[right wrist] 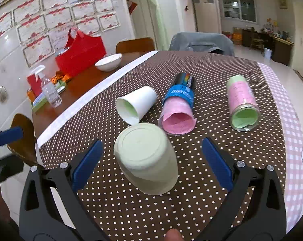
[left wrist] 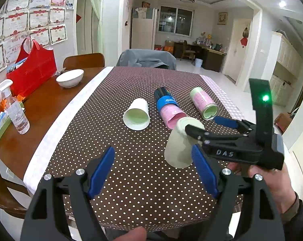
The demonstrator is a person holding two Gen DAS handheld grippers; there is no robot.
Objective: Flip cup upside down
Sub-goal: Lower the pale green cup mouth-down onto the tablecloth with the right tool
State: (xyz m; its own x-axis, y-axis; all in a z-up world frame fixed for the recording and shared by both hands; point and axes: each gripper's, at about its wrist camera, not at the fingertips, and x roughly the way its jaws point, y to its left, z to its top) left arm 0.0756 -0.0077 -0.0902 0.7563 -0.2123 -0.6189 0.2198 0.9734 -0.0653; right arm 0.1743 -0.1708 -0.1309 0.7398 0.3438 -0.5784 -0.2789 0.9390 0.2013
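At the bottom of both frames, the left tongs [left wrist: 153, 172] and right tongs [right wrist: 151, 162] gape wide. Between the right tongs, touching neither pad, a pale green cup [right wrist: 146, 158] stands upside down on the dotted counter [right wrist: 221, 80]. Farther up lie a white cup [right wrist: 136, 104] and two wrapped cans.

1. pale green cup [right wrist: 146, 160] [left wrist: 179, 146], plain, standing upside down, flat base up, mouth down on the dotted tablecloth [right wrist: 221, 76].
2. just in front of the white paper cup [right wrist: 136, 104] lying on its side.
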